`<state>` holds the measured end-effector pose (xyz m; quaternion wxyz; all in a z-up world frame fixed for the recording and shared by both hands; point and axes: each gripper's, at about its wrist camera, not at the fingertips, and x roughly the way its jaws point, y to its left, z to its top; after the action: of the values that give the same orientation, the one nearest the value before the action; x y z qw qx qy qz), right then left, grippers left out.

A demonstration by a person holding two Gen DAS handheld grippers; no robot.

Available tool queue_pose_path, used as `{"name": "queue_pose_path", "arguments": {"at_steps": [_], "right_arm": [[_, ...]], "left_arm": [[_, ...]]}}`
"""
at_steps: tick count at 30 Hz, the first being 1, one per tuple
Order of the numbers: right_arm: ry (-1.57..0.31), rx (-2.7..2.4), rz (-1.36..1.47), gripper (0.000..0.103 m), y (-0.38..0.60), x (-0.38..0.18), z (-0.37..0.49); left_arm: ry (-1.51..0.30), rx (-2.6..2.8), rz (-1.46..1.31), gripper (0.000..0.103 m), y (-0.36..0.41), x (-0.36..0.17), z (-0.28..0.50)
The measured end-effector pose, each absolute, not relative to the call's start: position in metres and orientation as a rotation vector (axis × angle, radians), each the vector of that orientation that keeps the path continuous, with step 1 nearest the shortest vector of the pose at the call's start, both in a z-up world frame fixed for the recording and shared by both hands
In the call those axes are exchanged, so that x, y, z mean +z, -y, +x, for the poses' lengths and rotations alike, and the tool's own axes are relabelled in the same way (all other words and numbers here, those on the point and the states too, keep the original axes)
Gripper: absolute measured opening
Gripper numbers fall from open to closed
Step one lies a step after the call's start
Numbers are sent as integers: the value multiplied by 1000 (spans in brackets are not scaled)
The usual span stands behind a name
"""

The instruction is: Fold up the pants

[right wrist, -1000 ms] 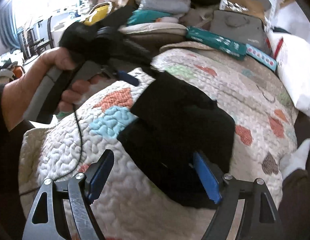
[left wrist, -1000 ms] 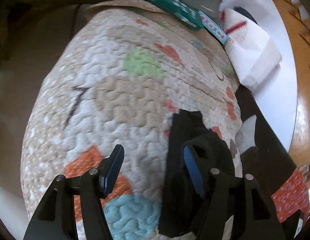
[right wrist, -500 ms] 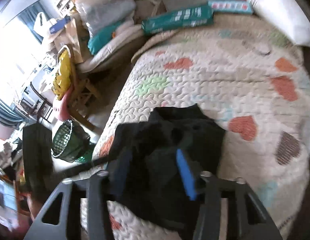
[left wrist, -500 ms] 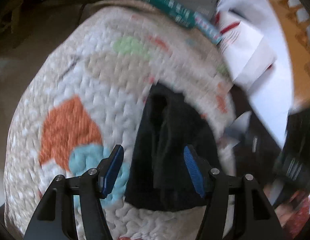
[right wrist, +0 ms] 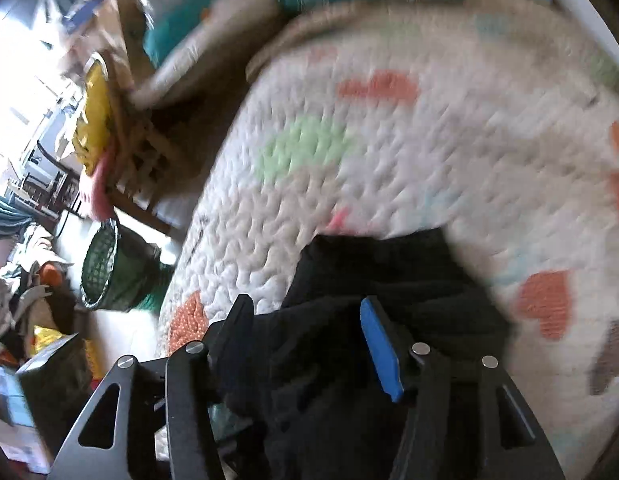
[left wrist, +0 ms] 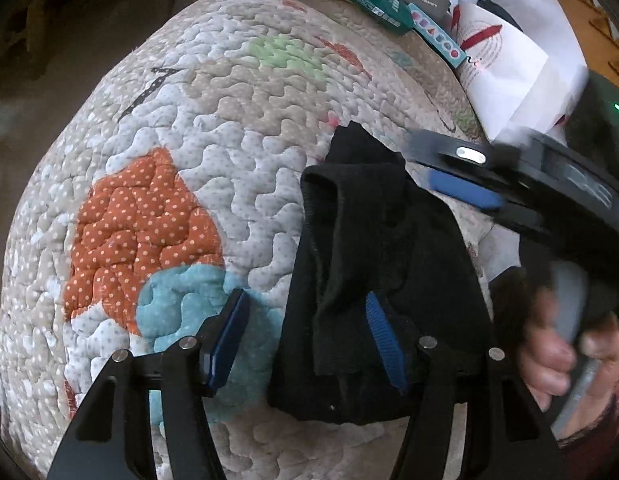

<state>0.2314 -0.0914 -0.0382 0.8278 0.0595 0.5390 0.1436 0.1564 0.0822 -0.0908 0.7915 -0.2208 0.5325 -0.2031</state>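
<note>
Pants (left wrist: 373, 264), black and folded into a narrow bundle, lie on the quilted blanket (left wrist: 229, 128), beside its orange and blue patches. The long axis of the bundle runs away from the left camera, and the narrow end points to the far edge of the blanket. The left tongs (left wrist: 305, 340) stand wide open above the near end of the pants and hold nothing. The right tongs (right wrist: 309, 340) are also open over the black cloth; the picture there is blurred.
</note>
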Motion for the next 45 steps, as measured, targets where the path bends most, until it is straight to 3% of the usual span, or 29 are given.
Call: {"name": "queue_pose_path", "arguments": {"at_steps": [8,11,13,18,26,32,45], "right_arm": [[-984,79,-181,61,126,-29,118],[-997,64,-88,62,141,-47,102],[-1012,49,46,69,159,-52,105],[-1071,106,348,74,192,-57,110],[-1074,133,552,84,206,-79,101],[-1064,131,586,91,211,-86,101],[-1141,143,517,93,210,-78,119]], "left_arm": [[-1140,-433,-467,60,-81,-92,155],[-1130,-431,-429,61,-78,-90,154],[-1120,-431,-421,61,-78,-90,153],[-1121,-473,-577,61,-97,-94,157],[-1111,-497,-704,62,-108,-96,164],[-1107,-512,-619,63,-89,-92,165],[-1115,-499,-511,67,-77,-93,163]]}}
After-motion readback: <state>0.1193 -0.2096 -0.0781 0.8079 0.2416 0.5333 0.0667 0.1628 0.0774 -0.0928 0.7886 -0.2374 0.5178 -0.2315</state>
